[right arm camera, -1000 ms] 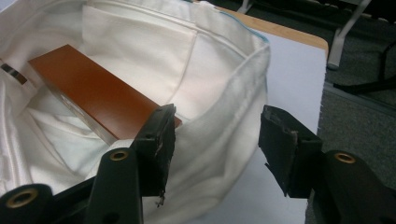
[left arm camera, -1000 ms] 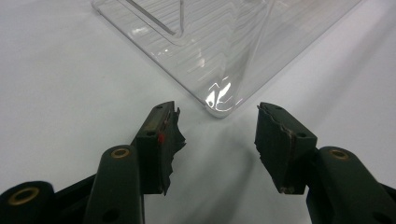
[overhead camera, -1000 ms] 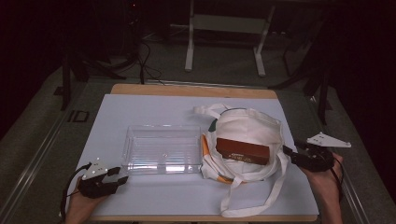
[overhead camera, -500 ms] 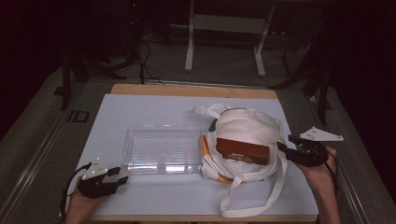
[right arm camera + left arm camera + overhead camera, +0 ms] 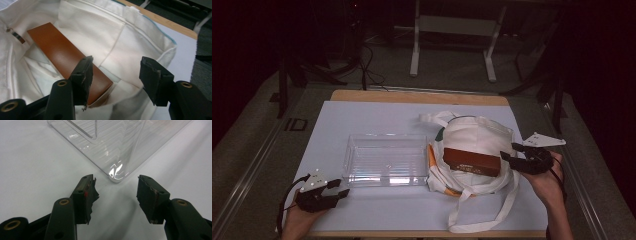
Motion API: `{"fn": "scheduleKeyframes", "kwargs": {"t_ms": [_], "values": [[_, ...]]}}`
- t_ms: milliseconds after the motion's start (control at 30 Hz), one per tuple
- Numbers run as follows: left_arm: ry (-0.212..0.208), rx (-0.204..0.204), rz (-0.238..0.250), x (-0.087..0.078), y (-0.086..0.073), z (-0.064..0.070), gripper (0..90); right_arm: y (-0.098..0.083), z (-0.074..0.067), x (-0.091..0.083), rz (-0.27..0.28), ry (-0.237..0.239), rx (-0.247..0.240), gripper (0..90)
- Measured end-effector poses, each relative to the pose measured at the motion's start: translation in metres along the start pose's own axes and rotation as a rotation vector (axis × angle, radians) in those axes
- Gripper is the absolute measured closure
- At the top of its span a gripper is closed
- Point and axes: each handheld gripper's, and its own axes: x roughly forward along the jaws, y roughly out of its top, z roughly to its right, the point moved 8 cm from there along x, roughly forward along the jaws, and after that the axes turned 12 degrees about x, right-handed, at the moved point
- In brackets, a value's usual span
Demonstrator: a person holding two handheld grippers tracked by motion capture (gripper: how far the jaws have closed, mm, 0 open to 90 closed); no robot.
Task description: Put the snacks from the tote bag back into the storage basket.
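A white cloth bag (image 5: pixel 479 137) lies open on the table's right half, and a brown box (image 5: pixel 472 161) rests inside its mouth. My right gripper (image 5: pixel 508 156) is open at the bag's right edge, just over the cloth. In the right gripper view the brown box (image 5: pixel 66 58) lies ahead of the left jaw, with white bag fabric (image 5: pixel 105 32) around it. A clear plastic tray (image 5: pixel 384 159) sits mid-table, empty. My left gripper (image 5: pixel 339 188) is open near the table's front left, and the tray's corner (image 5: pixel 117 173) lies just ahead of its jaws.
A white mat (image 5: pixel 362 117) covers the wooden table (image 5: pixel 417 96). The bag's long straps (image 5: pixel 484 210) trail toward the front edge. Beyond the table are dark floor, cables and the legs of a metal stand (image 5: pixel 414 50).
My right gripper has moved left from the table's right edge to the bag's side, toward the brown box. The left gripper has stayed in place.
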Motion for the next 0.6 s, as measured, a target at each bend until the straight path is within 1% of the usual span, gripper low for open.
{"fn": "scheduleKeyframes", "kwargs": {"t_ms": [167, 467, 600], "values": [[-0.001, -0.001, -0.001, 0.000, 0.000, 0.000, 47.9, 0.001, -0.003, 0.006, -0.035, 0.008, -0.032, 42.5], [-0.004, 0.001, -0.001, 0.000, 0.000, 0.000, 47.8, 0.006, -0.009, 0.015, -0.068, 0.019, -0.074, 42.2], [-0.005, 0.001, -0.001, 0.000, 0.000, 0.000, 47.8, 0.007, -0.014, 0.019, -0.091, 0.037, -0.104, 42.3]]}}
